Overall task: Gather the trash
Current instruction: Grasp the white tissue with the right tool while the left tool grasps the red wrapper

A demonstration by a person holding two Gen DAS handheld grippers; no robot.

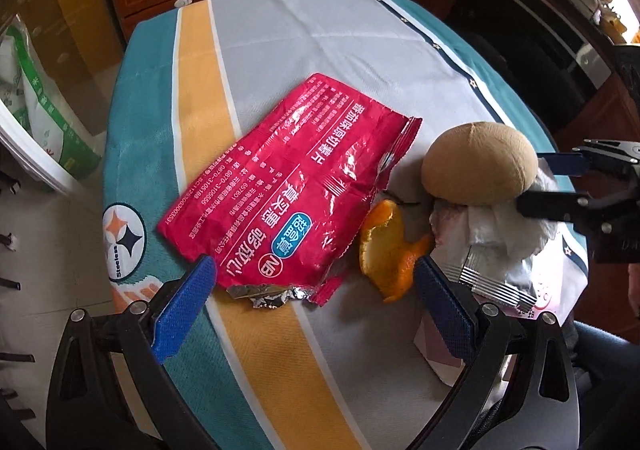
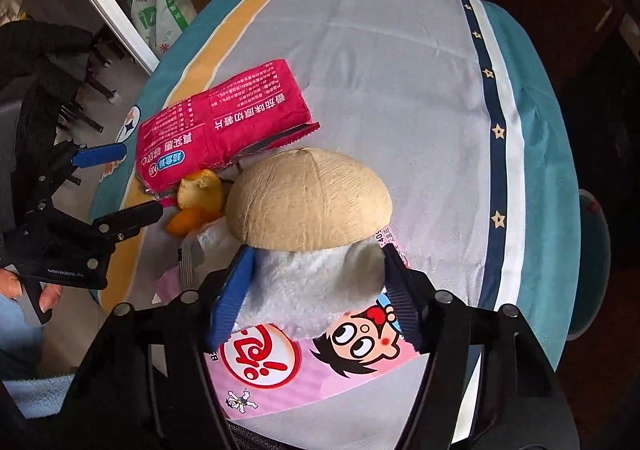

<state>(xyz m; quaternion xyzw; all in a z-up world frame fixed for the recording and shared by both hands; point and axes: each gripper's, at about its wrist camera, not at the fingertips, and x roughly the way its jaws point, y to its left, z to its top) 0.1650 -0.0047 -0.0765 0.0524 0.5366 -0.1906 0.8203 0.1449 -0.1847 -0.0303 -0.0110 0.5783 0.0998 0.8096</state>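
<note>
My right gripper (image 2: 316, 282) has its pads pressed against both sides of the plush mushroom's (image 2: 308, 202) white stem, so I read it as clamped on the toy; the tan cap sits just beyond the fingertips. The mushroom stands on a pink wrapper (image 2: 280, 362) with a cartoon face, which lies flat on the cloth (image 2: 400, 70) under my right jaws.

My left gripper (image 1: 316, 282) is spread wide and holds nothing. Its left finger tip is right at the near corner of the red bag (image 1: 296, 174), though I cannot tell whether it touches; its right finger is just beside the orange peel (image 1: 390, 250). The torn foil edge of the red bag lies between the two fingers. From the right wrist view I see that gripper from the side, jaws apart, with a hand (image 2: 28, 290) on its grip.

The trash sits together at the near side of the table: red bag flat and crumpled, peel touching its edge, then the pink wrapper under the mushroom. A green and white sack (image 1: 40, 90) leans off the table to the left
</note>
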